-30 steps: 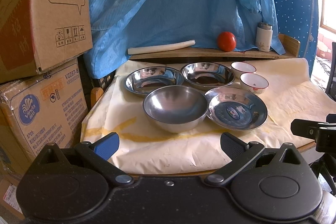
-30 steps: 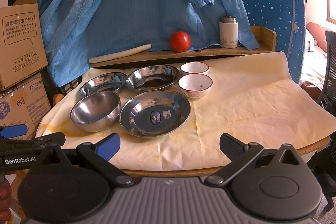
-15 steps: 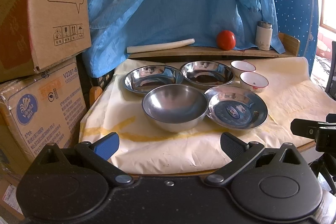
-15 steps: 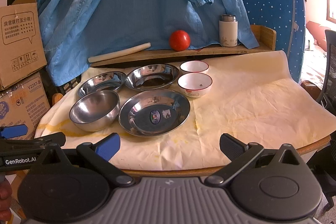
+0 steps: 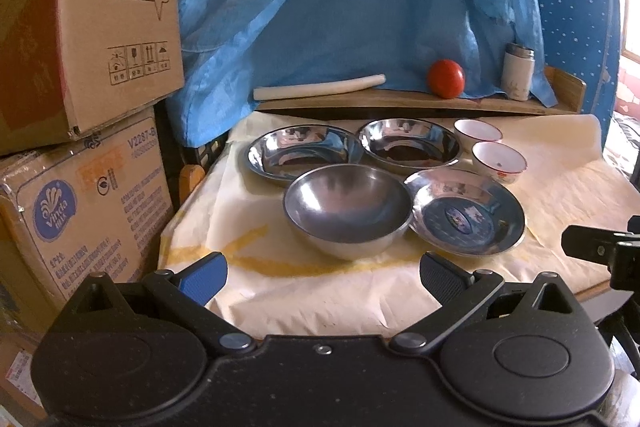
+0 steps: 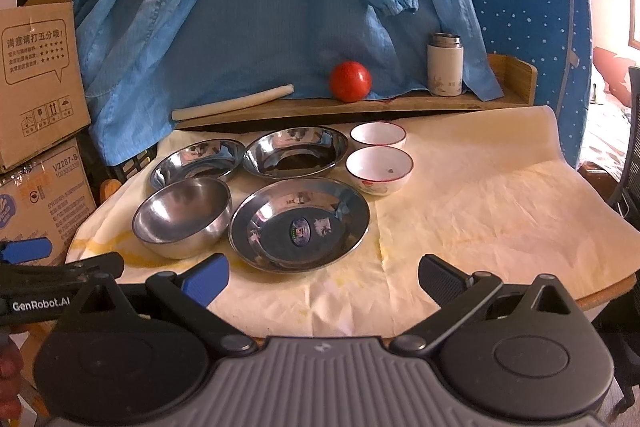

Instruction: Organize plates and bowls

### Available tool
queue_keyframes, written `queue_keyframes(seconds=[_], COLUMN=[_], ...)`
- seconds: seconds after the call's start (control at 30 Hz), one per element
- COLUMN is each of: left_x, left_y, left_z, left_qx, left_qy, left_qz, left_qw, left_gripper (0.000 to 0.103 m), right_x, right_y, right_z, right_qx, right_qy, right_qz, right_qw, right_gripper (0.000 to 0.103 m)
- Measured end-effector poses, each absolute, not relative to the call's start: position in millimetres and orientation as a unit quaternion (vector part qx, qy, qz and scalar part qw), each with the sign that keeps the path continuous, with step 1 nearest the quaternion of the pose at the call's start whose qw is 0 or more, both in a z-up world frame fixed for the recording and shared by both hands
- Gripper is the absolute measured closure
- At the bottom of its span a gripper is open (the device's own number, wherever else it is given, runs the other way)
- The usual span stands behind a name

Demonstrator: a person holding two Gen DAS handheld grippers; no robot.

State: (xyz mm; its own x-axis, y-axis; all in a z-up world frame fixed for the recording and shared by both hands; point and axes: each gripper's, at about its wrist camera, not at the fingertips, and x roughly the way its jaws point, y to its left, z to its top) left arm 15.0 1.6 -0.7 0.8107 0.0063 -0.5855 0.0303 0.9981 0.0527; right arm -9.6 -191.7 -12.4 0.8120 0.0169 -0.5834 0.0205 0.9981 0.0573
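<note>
A deep steel bowl (image 5: 347, 213) (image 6: 183, 215) stands at the front left of the cloth-covered table. Right of it lies a steel plate with a sticker (image 5: 466, 211) (image 6: 299, 223). Behind them lie two more steel plates, one on the left (image 5: 302, 153) (image 6: 198, 161) and one on the right (image 5: 410, 145) (image 6: 295, 153). Two small white bowls with red rims (image 5: 499, 161) (image 6: 379, 169) (image 6: 378, 135) stand at the right. My left gripper (image 5: 322, 273) is open and empty before the deep bowl. My right gripper (image 6: 322, 273) is open and empty before the stickered plate.
Stacked cardboard boxes (image 5: 80, 67) stand left of the table. A wooden shelf (image 6: 360, 105) at the back holds a tomato (image 6: 350, 81), a white flask (image 6: 445, 69) and a white roll (image 6: 232, 103). Blue cloth (image 6: 280, 7) hangs behind. Bare cloth (image 6: 500, 203) lies at the right.
Both grippers have edged slightly forward toward the table. Both stay open and empty. The dishes have not moved.
</note>
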Motion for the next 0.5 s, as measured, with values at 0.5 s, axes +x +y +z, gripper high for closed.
queue_keyframes(seconds=[0.5], left_x=[77.3], left_y=[19.2], left_z=[2.4], left_qx=[-0.033], left_qy=[0.326], left_qz=[0.064], left_qw=[0.942], left_gripper=[0.001], right_x=[55.0], right_y=[-202.7], right_z=[-9.3], right_qx=[0.017], right_qy=[0.313], right_qz=[0.045], right_qw=[0.949], right_gripper=[0.000])
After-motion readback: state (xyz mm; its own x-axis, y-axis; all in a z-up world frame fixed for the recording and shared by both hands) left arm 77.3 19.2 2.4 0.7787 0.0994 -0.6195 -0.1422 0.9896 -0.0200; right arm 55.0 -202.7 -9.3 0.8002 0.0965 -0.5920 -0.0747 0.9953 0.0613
